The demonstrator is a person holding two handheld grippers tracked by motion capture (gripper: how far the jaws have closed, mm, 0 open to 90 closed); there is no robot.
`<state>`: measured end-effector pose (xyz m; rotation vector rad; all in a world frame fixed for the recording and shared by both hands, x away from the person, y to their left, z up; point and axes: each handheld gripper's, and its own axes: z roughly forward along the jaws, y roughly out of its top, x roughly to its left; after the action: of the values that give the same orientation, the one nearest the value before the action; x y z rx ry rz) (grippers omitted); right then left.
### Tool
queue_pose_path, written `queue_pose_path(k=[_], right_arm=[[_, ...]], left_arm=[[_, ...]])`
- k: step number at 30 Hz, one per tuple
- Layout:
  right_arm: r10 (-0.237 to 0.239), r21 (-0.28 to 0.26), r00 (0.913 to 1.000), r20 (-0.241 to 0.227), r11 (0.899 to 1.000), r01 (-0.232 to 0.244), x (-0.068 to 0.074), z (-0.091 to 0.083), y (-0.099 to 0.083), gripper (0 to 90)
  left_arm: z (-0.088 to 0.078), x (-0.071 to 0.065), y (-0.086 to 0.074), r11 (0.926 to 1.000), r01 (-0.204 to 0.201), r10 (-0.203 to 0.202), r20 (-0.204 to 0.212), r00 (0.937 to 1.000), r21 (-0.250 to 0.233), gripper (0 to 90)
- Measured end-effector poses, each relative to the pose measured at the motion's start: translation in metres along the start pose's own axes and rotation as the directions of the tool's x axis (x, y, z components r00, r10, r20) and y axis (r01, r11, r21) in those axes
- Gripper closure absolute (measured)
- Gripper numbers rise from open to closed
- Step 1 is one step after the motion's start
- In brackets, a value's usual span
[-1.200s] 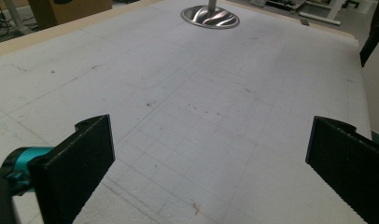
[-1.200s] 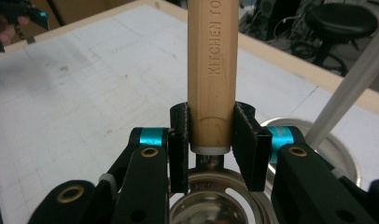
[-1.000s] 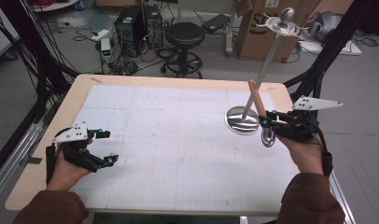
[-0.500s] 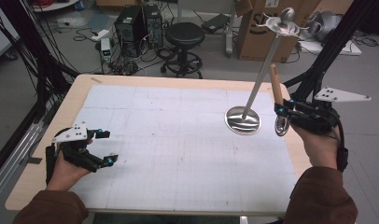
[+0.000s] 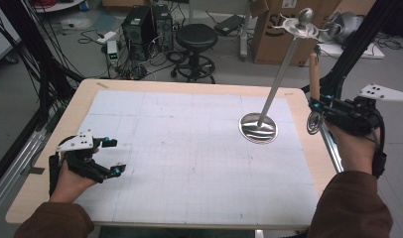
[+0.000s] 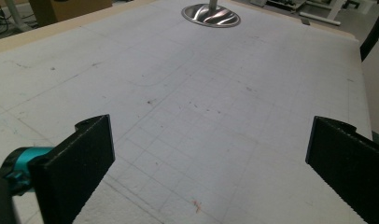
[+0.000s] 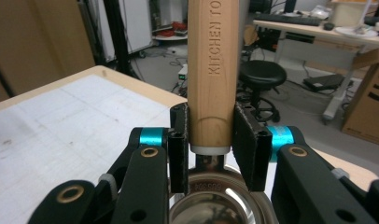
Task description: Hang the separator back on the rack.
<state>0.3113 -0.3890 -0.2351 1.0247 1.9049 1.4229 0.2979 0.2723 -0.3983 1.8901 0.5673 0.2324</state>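
Here, the surface point(image 5: 140, 94) spreads across the middle of the frame under its gridded sheet. Right of centre a metal stand point(image 5: 258, 128) rests on its round base, the pole leaning toward the upper right. At the right edge, my right claw point(image 5: 314, 106) pinches the wooden-handled strainer point(image 5: 314, 74), handle upright, off the surface. At lower left, my left claw point(image 5: 113, 156) rests with its jaws spread.

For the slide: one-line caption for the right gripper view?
Right gripper clamps a wooden-handled steel utensil by its handle, held upright beyond the table edge.
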Motion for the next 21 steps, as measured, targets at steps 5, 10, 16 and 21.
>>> queue_pose_path(k=[5, 10, 16, 21], right_arm=[[0.005, -0.021, 0.9999, 0.011, 1.000, -0.005, -0.002, -0.005, 0.005, 68.5], [0.009, -0.039, 0.9999, 0.012, 0.999, -0.008, -0.005, -0.007, 0.009, 68.5], [0.015, -0.044, 0.9997, 0.019, 0.999, -0.014, -0.008, -0.008, 0.015, 68.5], [0.001, -0.045, 0.9995, 0.032, 0.999, 0.000, -0.008, -0.007, 0.024, 68.5]], left_arm=[[0.000, 0.000, 0.000, 1.0000, 0.002, -0.002, -0.001, 1.0000, 0.000, 1.7], [0.001, 0.000, -0.001, 1.0000, 0.002, -0.002, 0.000, 1.0000, 0.001, 1.7], [0.001, 0.000, -0.001, 1.0000, 0.003, -0.003, 0.001, 1.0000, 0.001, 1.7], [0.001, 0.000, -0.001, 1.0000, 0.001, -0.001, 0.002, 1.0000, 0.001, 1.7]])
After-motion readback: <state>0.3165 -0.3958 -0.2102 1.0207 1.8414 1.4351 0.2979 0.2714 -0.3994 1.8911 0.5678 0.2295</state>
